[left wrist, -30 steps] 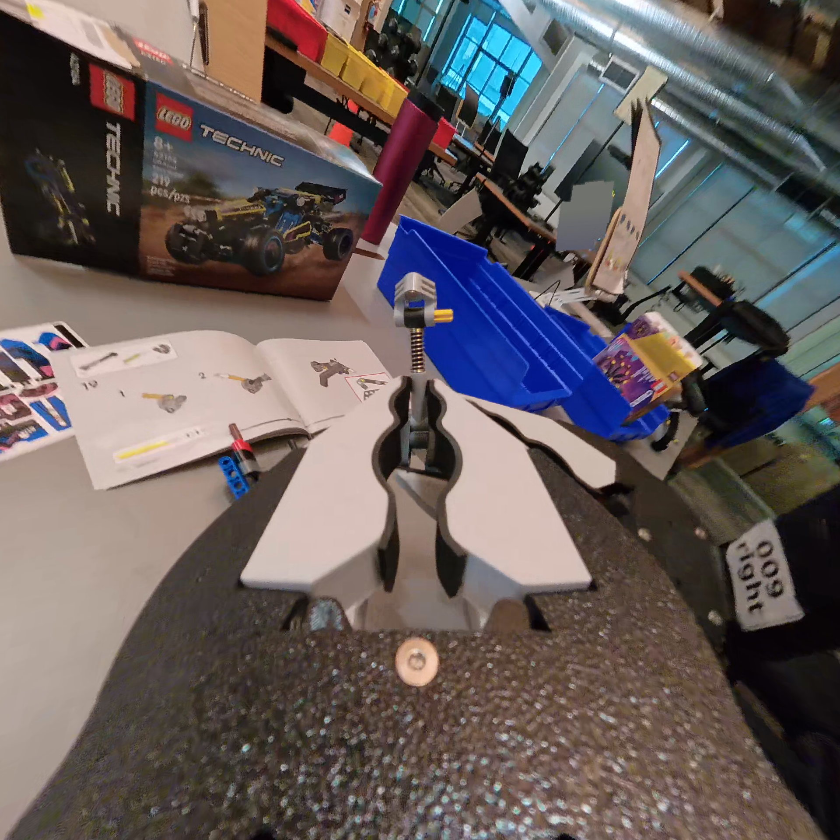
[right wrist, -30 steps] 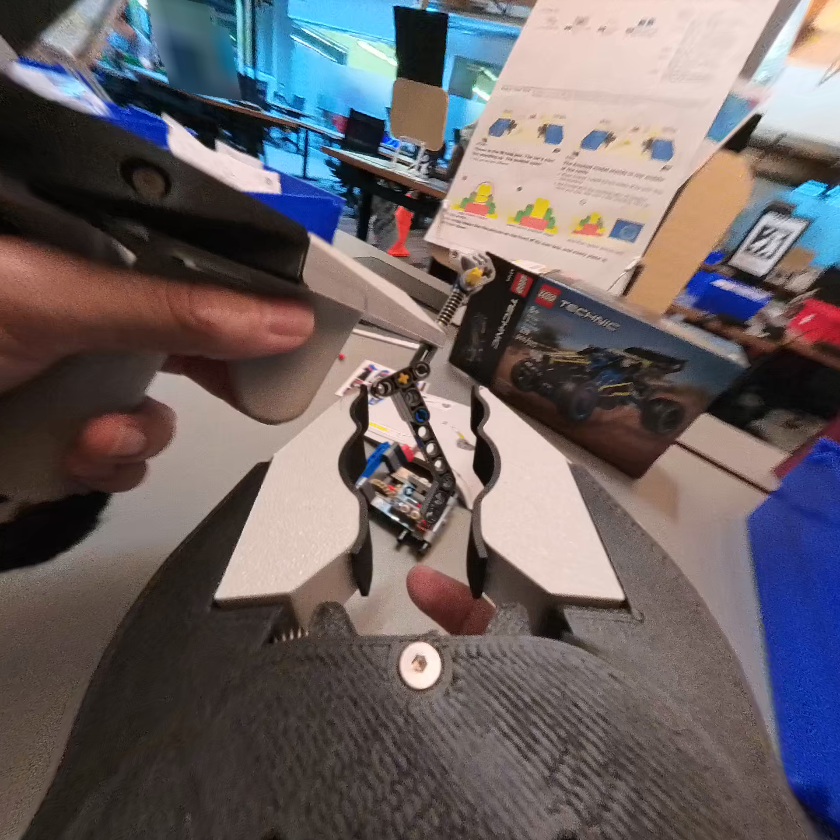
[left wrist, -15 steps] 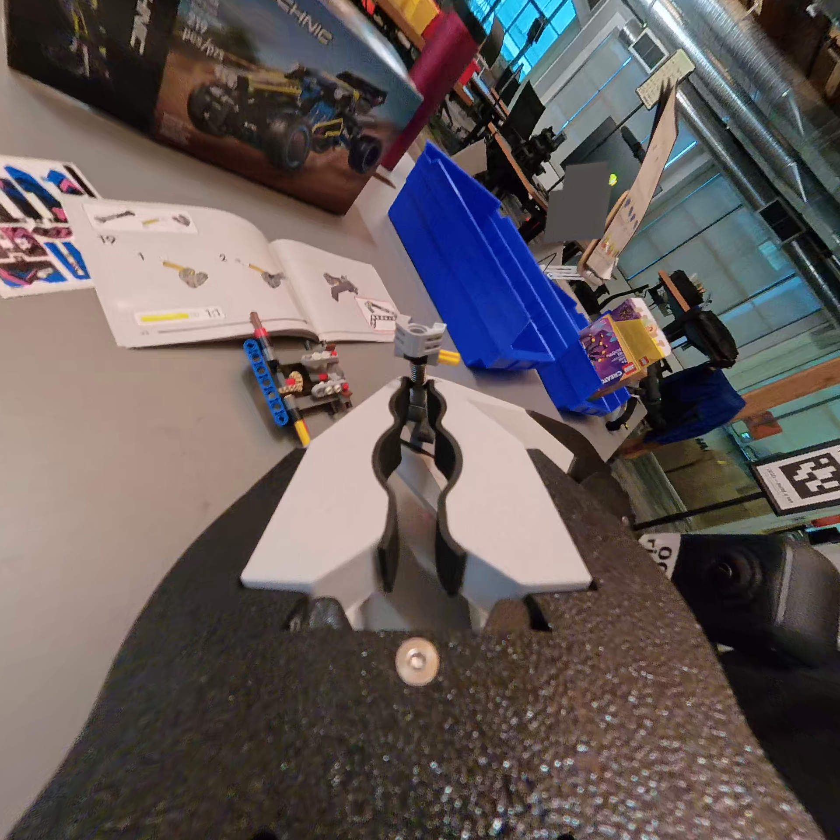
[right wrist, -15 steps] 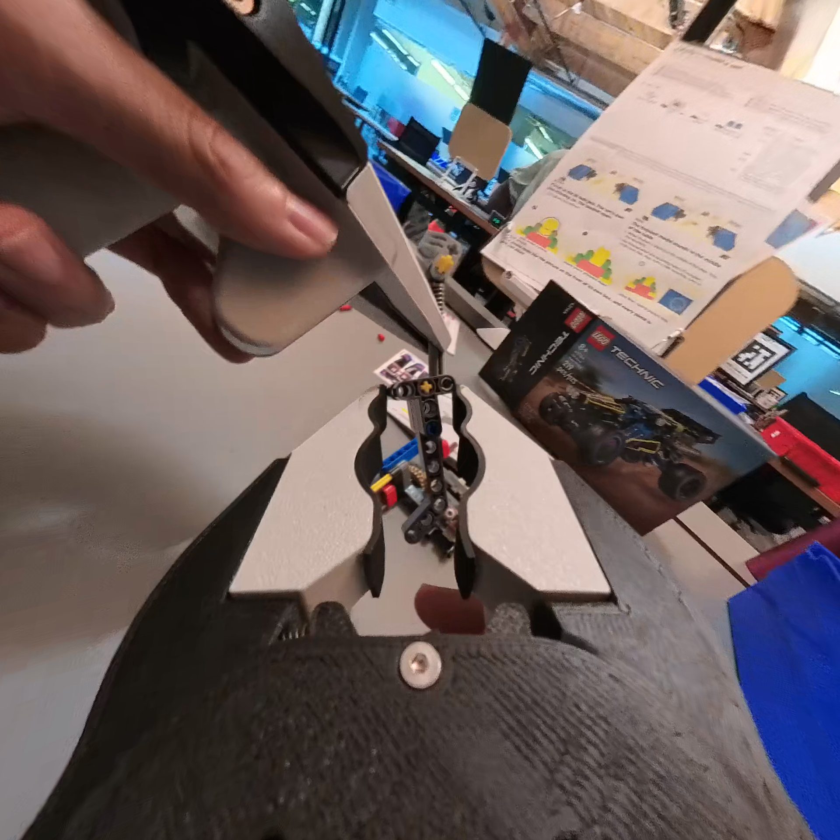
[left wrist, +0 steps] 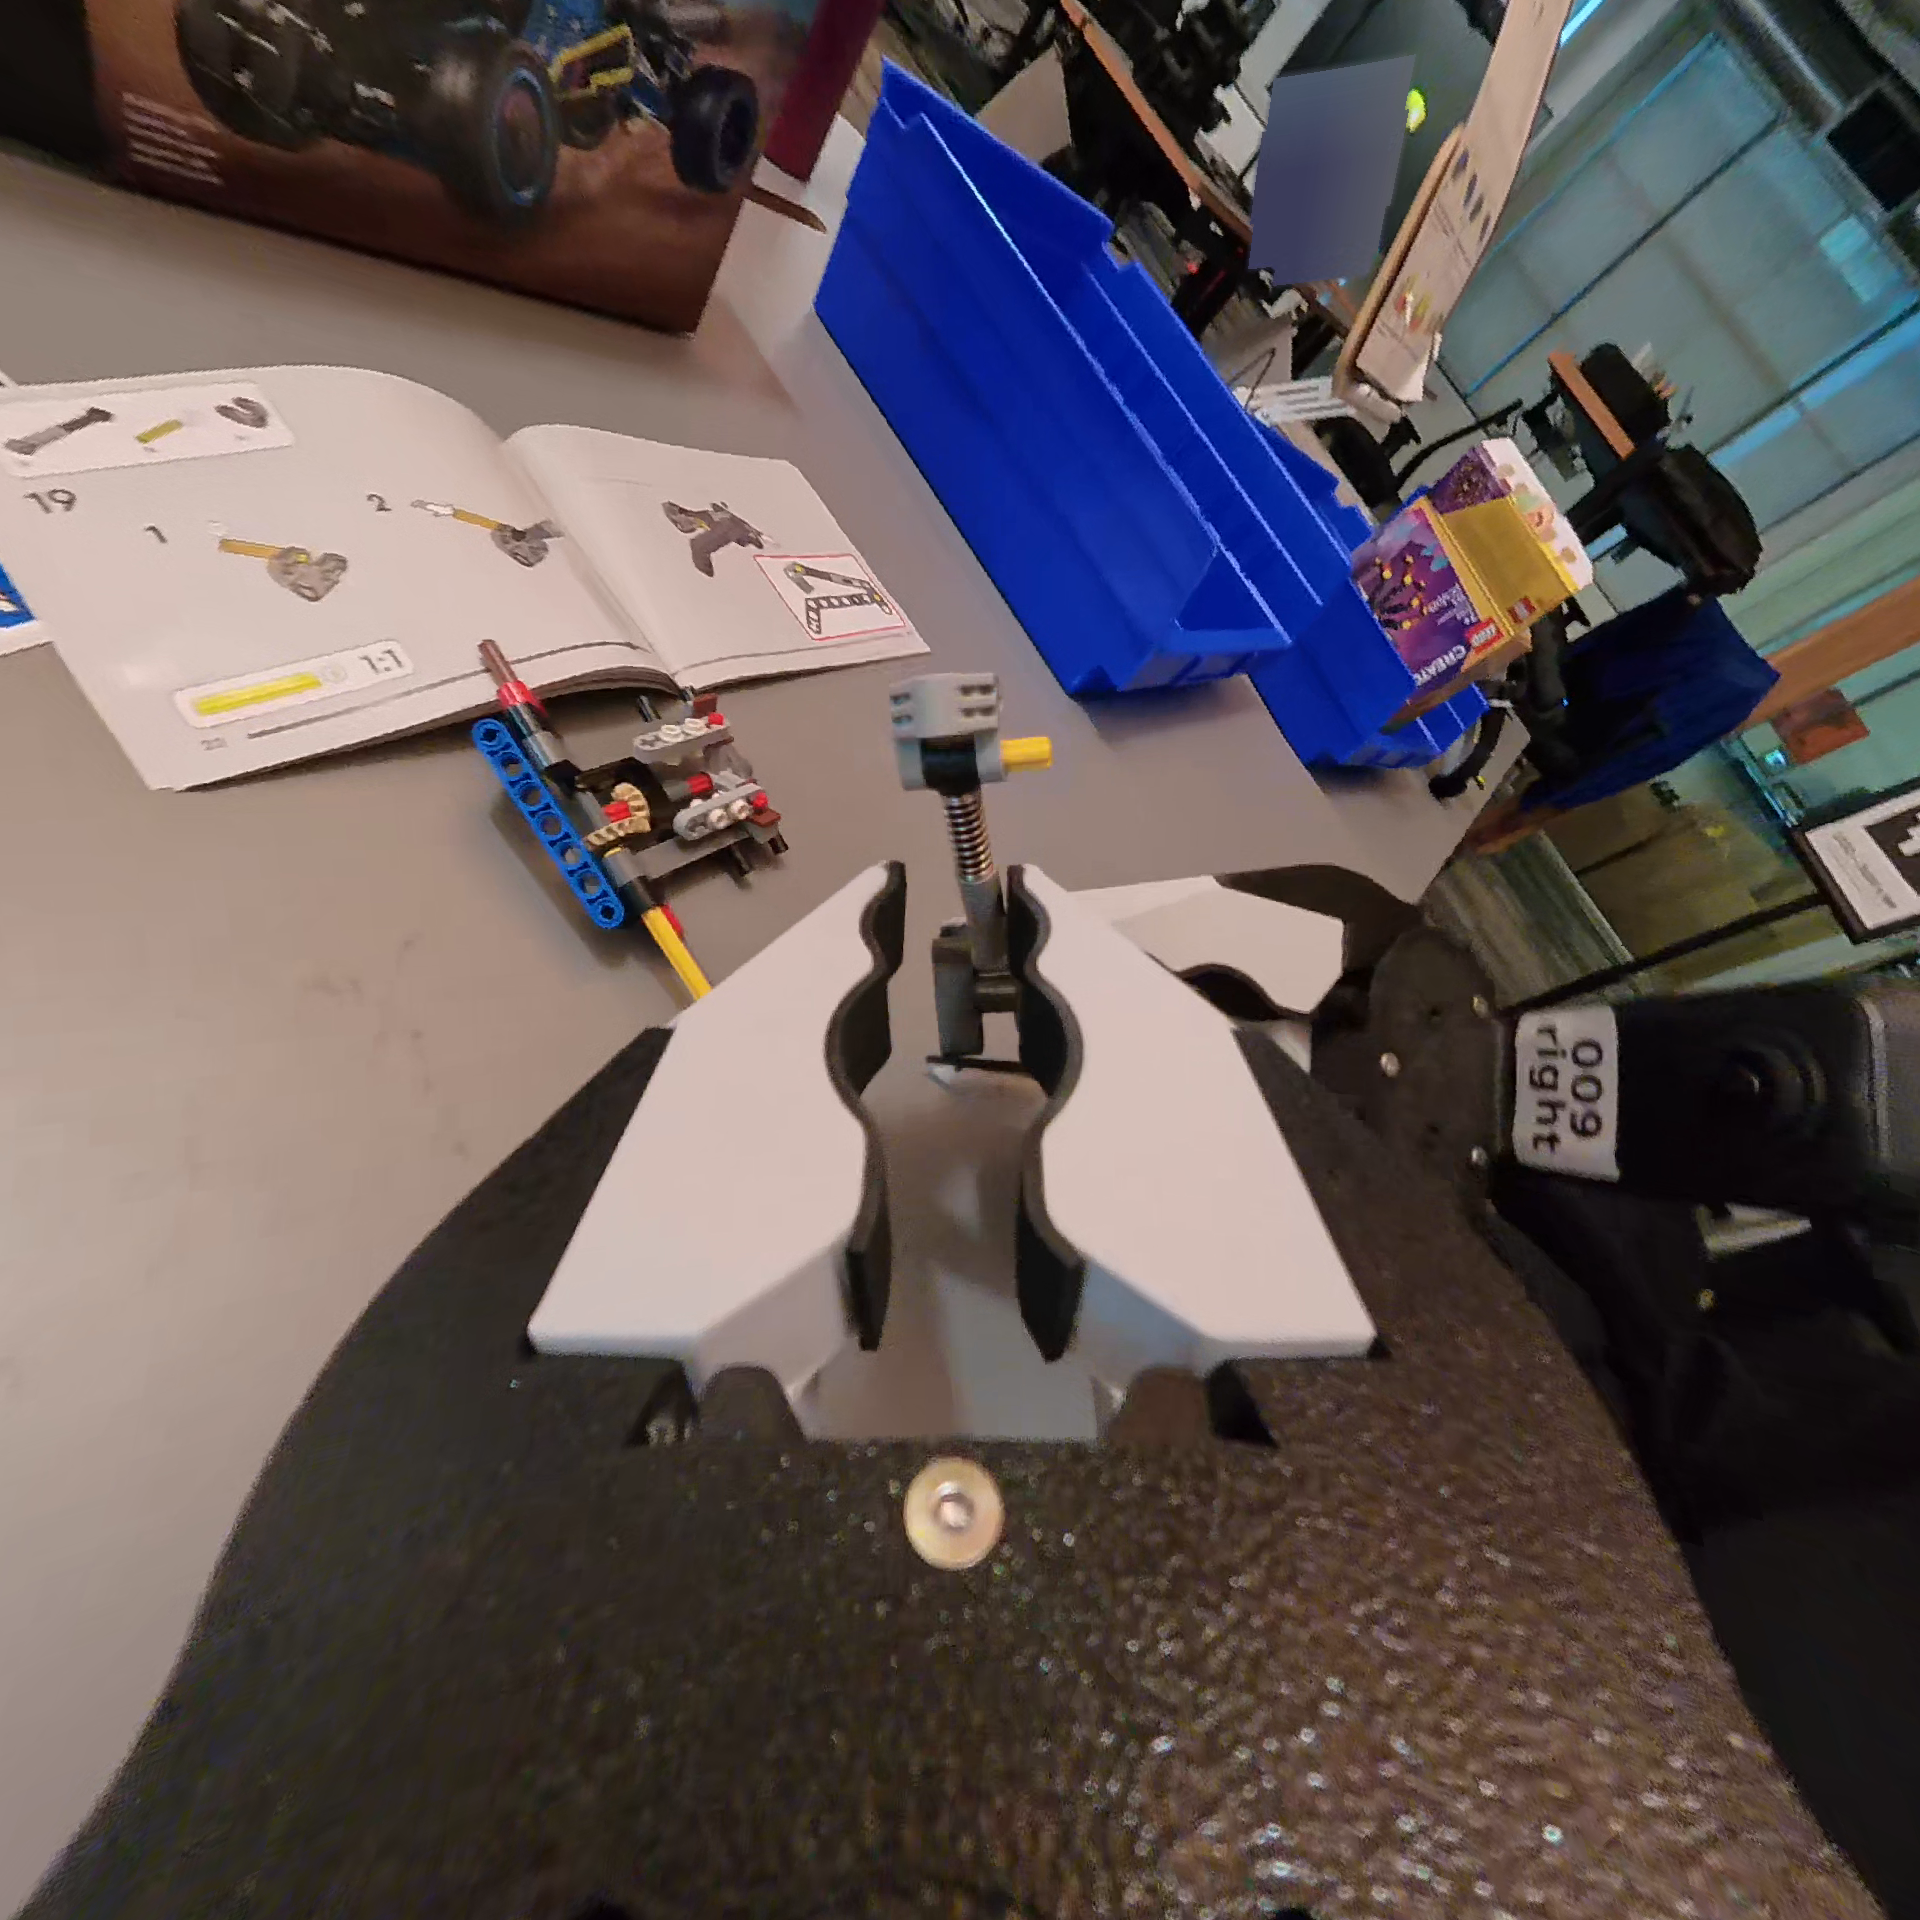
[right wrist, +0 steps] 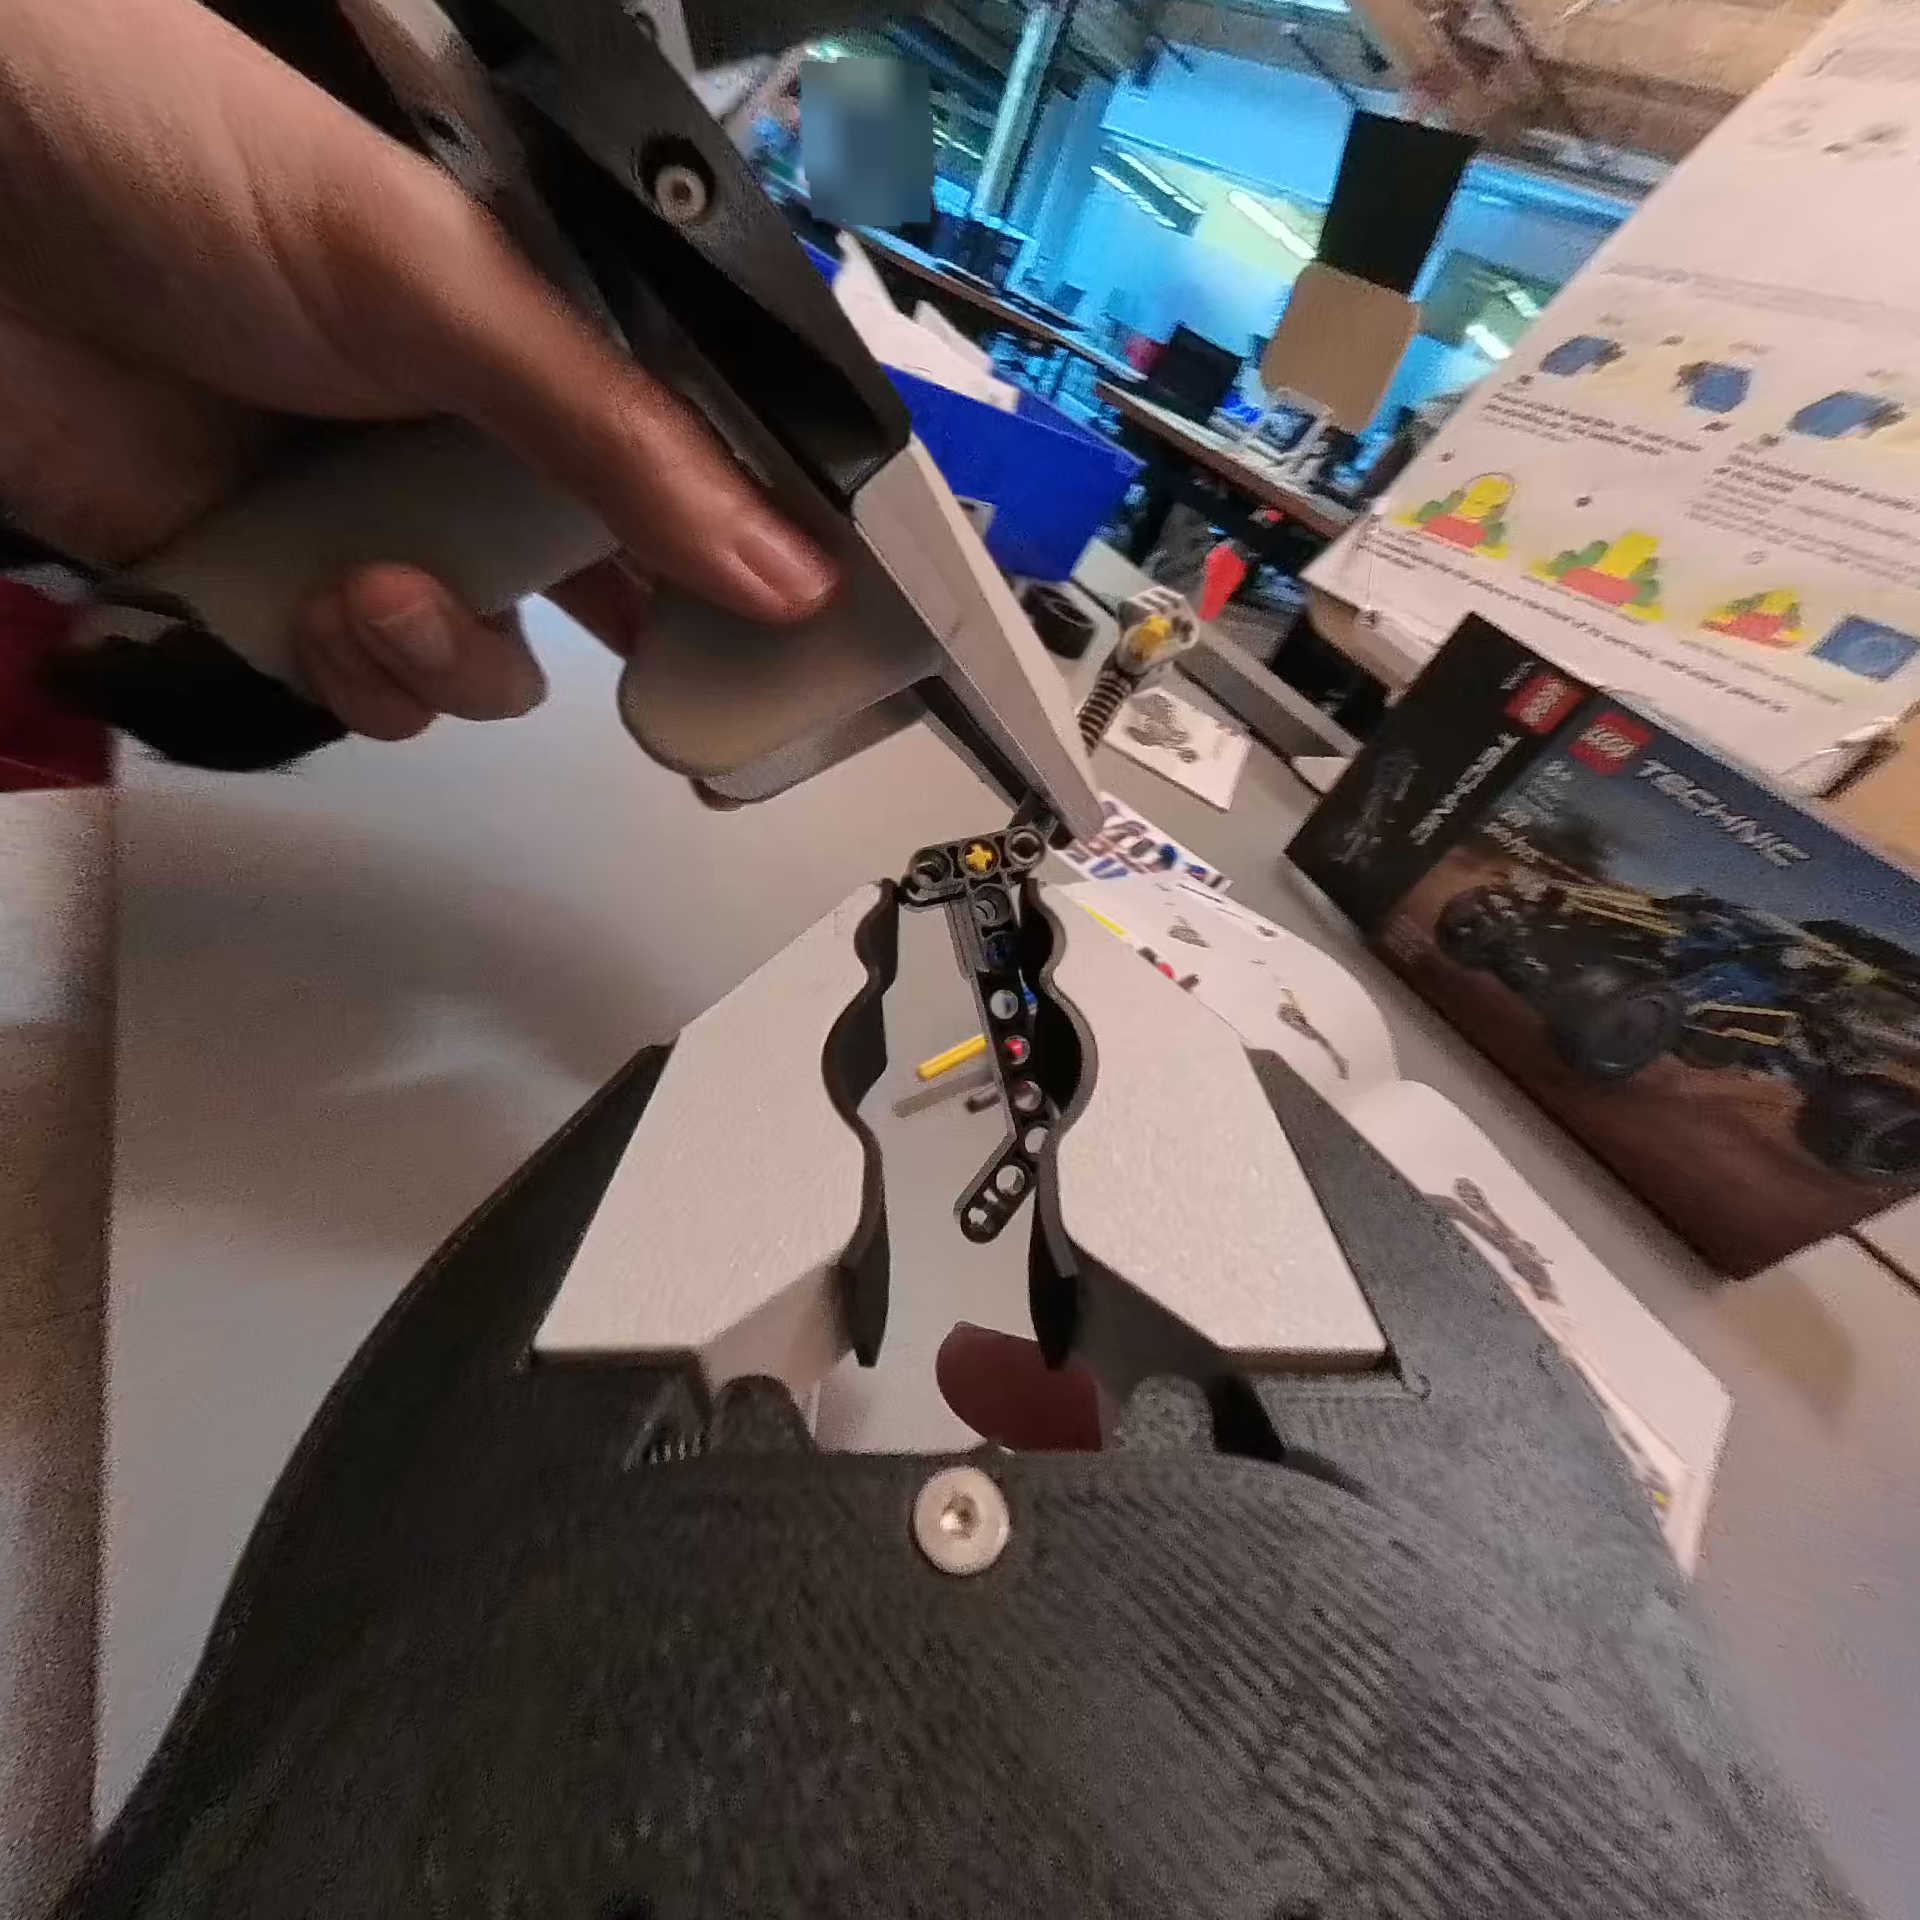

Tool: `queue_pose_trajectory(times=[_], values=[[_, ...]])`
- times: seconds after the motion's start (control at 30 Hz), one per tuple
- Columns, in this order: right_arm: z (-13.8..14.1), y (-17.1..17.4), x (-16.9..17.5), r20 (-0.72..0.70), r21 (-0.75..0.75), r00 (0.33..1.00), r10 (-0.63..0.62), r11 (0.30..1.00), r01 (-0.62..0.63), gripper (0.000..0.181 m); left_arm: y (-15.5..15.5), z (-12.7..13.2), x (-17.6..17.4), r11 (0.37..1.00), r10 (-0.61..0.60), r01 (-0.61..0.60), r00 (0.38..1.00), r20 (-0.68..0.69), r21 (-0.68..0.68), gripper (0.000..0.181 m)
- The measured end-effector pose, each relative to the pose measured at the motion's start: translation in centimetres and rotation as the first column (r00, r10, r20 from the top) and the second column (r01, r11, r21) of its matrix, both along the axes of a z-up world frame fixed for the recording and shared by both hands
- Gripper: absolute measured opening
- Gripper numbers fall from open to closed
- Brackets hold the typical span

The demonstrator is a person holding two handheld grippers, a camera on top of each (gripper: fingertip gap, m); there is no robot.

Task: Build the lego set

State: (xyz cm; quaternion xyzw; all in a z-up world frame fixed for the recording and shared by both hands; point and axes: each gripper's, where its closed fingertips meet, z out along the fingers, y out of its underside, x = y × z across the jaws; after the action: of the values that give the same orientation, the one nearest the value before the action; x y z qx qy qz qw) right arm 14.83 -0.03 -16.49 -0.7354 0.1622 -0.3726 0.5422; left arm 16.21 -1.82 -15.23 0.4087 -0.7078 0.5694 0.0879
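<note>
Right wrist view: my right gripper (right wrist: 961, 883) pinches the black liftarm (right wrist: 1000, 1039); left gripper (left wrist: 951, 894) clamps the spring shock absorber (left wrist: 961, 821). Misalignment could pop either grip.

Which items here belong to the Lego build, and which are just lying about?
In use: shock absorber piece in the left tool; black beam in the right tool; part-built assembly; open instruction booklet; set box.

Lying about: blue bins; small purple box; sticker sheet.

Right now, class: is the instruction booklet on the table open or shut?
Open. The instruction booklet lies flat on the table, two pages spread either side of its spine, beside the partly built model.
</note>
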Motion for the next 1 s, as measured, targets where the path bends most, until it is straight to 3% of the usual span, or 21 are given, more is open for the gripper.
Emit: queue_pose_trajectory(times=[0.27, 0.43, 0.57, 0.7, 0.87, 1.0], values=[[1.7, -1.5, -1.6, -0.198, 0.231, 0.956, 0.215, 0.958, -0.168, 0.021, -0.9, 1.0, -1.2, 0.988, -0.142, 0.145, 0.989, 0.043, -0.058, 0.030], [2.3, -3.3, -2.5, -0.298, 0.410, 0.884, 0.360, 0.885, -0.222, 0.020, -0.9, 2.1, -2.2, 0.958, -0.284, 0.281, 0.919, 0.275, 0.049, 0.037], [3.7, -4.5, -3.7, -0.301, 0.557, 0.807, 0.507, 0.781, -0.283, 0.019, -0.4, 2.6, -1.5, 0.926, -0.372, 0.274, 0.779, 0.505, 0.260, 0.040], [3.6, -4.8, -4.7, -0.327, 0.613, 0.737, 0.592, 0.726, -0.311, 0.019, -0.5, 3.6, -0.5, 0.872, -0.478, 0.228, 0.580, 0.660, 0.433, 0.045], [4.6, -5.0, -6.1, -0.288, 0.706, 0.646, 0.706, 0.613, -0.355, 0.018, -1.8, 3.7, -1.0, 0.803, -0.594, 0.218, 0.364, 0.718, 0.554, 0.041], [4.7, -4.9, -7.0, -0.277, 0.745, 0.578, 0.768, 0.552, -0.376, 0.018, -3.1, 4.0, -2.9, 0.769, -0.637, 0.261, 0.227, 0.737, 0.584, 0.038]])
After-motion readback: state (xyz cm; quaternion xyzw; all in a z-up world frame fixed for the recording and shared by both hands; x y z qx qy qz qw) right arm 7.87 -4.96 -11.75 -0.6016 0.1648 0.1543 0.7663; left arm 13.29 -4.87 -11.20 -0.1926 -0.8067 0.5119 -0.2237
